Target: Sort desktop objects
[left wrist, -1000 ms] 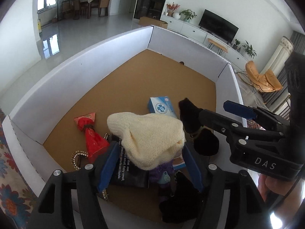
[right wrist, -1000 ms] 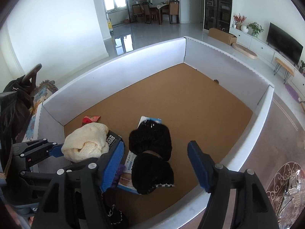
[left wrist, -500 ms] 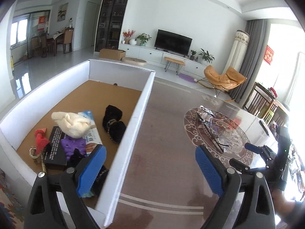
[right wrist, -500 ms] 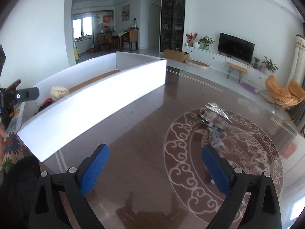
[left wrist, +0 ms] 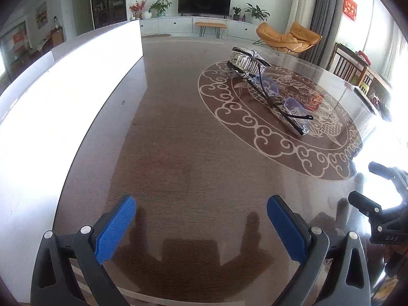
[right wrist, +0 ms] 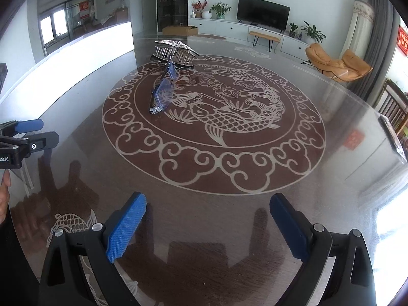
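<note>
A pair of glasses [left wrist: 280,102] with bluish lenses and a dark frame lies on the round fish pattern of the glass-topped table [left wrist: 191,153]. A silver rhinestone hair clip [left wrist: 246,60] rests just behind them, touching one temple. My left gripper [left wrist: 200,204] is open and empty, low over bare table well short of the glasses. My right gripper [right wrist: 207,200] is also open and empty, with the glasses [right wrist: 163,91] and the clip [right wrist: 176,51] ahead to its left. Each gripper shows at the edge of the other's view.
The white wall of the sorting box [left wrist: 63,89] runs along the left side of the table; its inside is hidden from here. The box wall [right wrist: 76,51] is also seen far left in the right wrist view. A hand [right wrist: 3,191] holds the left gripper.
Both grippers left the box, where a cream knit hat and a black item sat between their fingers, and swung right over the table. Their jaws now stand wider and empty.
</note>
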